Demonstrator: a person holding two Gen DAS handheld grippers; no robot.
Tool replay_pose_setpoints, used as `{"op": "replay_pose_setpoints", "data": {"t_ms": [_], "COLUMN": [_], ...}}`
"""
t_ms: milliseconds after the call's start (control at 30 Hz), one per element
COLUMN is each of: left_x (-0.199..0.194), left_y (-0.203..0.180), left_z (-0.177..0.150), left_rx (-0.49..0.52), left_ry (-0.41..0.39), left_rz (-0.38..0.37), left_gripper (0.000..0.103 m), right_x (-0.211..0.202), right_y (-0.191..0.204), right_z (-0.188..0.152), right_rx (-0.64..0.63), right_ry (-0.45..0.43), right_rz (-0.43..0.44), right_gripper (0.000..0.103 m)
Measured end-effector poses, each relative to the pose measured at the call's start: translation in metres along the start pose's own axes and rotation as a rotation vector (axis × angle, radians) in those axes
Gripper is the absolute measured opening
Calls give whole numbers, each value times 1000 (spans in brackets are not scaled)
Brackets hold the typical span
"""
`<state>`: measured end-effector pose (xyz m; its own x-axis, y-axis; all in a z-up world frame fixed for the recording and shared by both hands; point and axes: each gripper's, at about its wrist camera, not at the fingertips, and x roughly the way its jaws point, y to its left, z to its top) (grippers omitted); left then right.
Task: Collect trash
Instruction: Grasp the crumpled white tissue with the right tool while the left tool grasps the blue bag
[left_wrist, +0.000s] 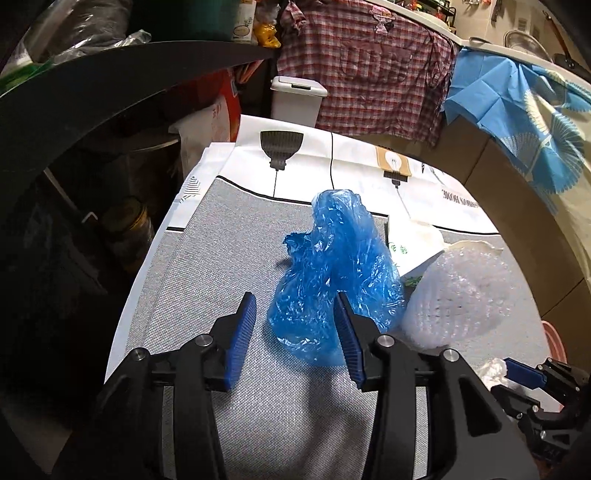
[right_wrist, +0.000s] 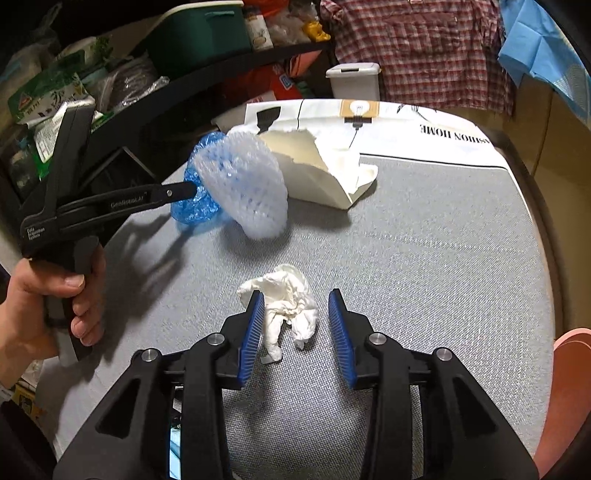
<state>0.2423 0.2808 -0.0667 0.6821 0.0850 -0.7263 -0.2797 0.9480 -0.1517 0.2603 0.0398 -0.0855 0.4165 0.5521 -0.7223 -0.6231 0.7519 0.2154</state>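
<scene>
On the grey cloth-covered bench (right_wrist: 424, 240) lie four bits of trash: a crumpled blue plastic bag (left_wrist: 332, 273), a wad of bubble wrap (left_wrist: 458, 299) just to its right, a torn paper bag (right_wrist: 325, 166) behind them, and a crumpled white tissue (right_wrist: 288, 302) nearer the front. The left gripper (left_wrist: 295, 310) has its jaws partly open with the blue bag's edge between them, not pinched. The right gripper (right_wrist: 297, 314) has its jaws partly open around the tissue, gripping nothing. A white bin (left_wrist: 297, 99) stands beyond the bench.

L gripper (left_wrist: 295, 306) tilted down, jaws apart, pads clamping nothing. R gripper (right_wrist: 297, 304) tilted down too, jaws apart, nothing pinched. L hand (right_wrist: 48, 306) wrapped round its gripper's handle.
</scene>
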Motion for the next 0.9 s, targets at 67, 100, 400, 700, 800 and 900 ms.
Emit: {"op": "replay_pose_setpoints", "data": {"t_ms": [67,100,400,700,800,900], "left_x": [2,2,10,2,-5,-14], "left_y": [-1,-1,-5,-7,-8,-8], "left_z": [0,0,-4,-5,-3,-1], "left_rx": [1,2,14,28,30,24], "left_ry": [3,6,56,53,39,21], "left_rz": [-2,-3,2,0,8,21], "left_gripper": [44,44,25,4,3,3], "right_x": [2,3,2,-14,-22,-28], "right_y": [1,2,9,10,10,10], "right_z": [-1,-2,-3,2,3,3], "right_rx": [-8,-12,-54,-66,-67,-69], "right_ry": [9,12,14,-32,-49,-63], "right_rz": [-3,-4,-6,-10,-13,-17], "right_gripper": [37,37,18,8,8,8]}}
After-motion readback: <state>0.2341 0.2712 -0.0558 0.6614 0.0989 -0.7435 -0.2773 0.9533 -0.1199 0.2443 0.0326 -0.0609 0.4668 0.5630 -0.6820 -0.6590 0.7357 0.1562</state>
